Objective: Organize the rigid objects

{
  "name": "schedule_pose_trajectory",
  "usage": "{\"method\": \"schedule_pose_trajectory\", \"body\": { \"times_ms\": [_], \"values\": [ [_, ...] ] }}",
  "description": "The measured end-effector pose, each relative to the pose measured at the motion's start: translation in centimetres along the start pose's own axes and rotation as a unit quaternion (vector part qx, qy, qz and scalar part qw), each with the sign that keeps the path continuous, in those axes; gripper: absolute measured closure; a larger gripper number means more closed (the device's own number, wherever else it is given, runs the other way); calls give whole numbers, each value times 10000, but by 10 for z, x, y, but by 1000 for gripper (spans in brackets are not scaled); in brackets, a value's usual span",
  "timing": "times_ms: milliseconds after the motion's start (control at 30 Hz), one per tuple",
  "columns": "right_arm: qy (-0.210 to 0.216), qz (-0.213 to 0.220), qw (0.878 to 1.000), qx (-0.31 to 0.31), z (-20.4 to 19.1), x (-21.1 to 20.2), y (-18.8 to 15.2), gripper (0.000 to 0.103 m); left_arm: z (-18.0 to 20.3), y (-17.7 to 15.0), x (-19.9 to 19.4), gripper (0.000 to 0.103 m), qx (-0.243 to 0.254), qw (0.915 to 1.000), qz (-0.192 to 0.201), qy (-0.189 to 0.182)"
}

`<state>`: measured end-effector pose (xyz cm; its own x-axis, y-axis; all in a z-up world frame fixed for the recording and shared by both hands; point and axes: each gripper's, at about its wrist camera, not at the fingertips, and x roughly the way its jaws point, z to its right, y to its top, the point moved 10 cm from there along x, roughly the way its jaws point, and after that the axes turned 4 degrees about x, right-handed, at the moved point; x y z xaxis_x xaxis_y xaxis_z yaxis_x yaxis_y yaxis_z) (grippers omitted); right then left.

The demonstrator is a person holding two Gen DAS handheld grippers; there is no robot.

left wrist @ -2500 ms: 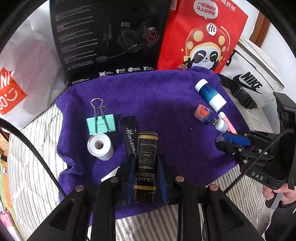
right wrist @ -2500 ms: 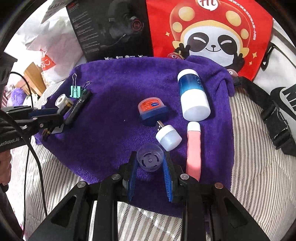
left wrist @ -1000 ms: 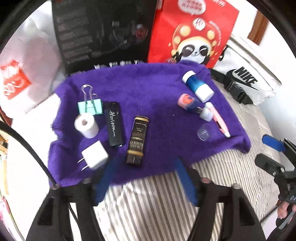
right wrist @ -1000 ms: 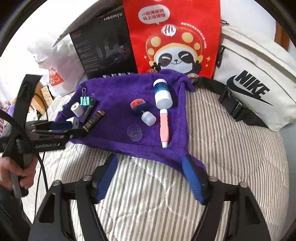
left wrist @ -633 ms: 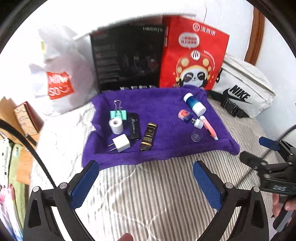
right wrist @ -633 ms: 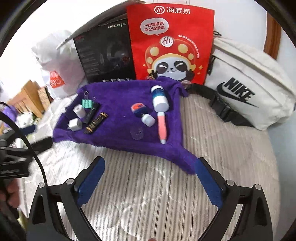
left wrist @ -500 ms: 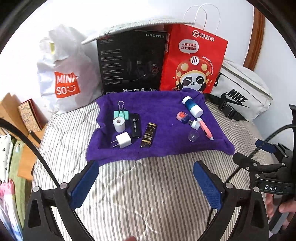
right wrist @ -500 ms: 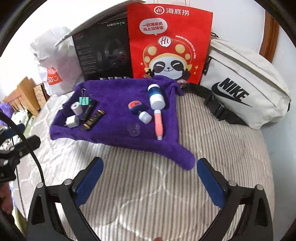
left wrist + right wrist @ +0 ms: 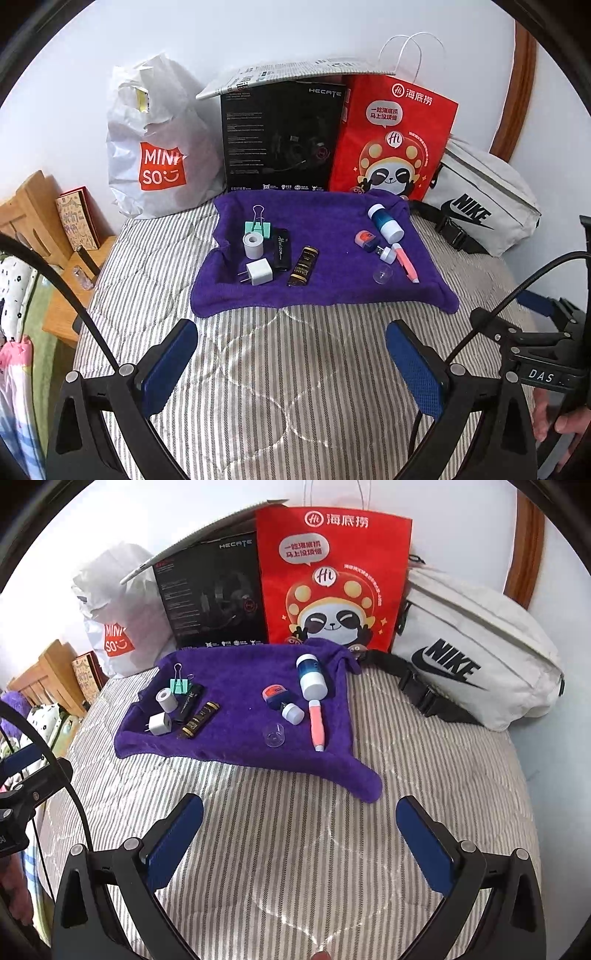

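A purple towel (image 9: 332, 229) (image 9: 236, 679) lies on the striped bed. On its left side are a green binder clip (image 9: 258, 226), a white roll (image 9: 253, 245), a black lighter (image 9: 280, 250), a white charger plug (image 9: 258, 276) and a black-and-gold box (image 9: 303, 266). Its right side carries a blue-white bottle (image 9: 385, 222), an orange-lidded jar (image 9: 366, 240), a pink pen (image 9: 404, 262) and a clear cap (image 9: 382, 275) (image 9: 275, 734). My left gripper (image 9: 291, 354) and right gripper (image 9: 299, 842) hang wide open over the bedcover, short of the towel's near edge, holding nothing.
Behind the towel stand a white Miniso bag (image 9: 159, 162), a black headset box (image 9: 280, 136) and a red panda paper bag (image 9: 391, 144). A white Nike bag (image 9: 476, 199) lies at the right. Wooden furniture (image 9: 37, 221) borders the bed's left edge.
The left gripper let go of the black-and-gold box and the right let go of the clear cap. Both opened wide and drew back and up from the towel.
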<state>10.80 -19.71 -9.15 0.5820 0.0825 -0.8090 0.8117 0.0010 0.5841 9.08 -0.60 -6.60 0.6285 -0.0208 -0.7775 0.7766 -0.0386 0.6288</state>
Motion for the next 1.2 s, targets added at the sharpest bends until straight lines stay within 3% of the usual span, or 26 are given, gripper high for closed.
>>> {"method": "schedule_pose_trajectory", "body": {
  "times_ms": [1200],
  "values": [
    [-323,108,9994,-22,14,-15,4,1,1,-2,2,0,22,9999,-158,46]
  ]
}}
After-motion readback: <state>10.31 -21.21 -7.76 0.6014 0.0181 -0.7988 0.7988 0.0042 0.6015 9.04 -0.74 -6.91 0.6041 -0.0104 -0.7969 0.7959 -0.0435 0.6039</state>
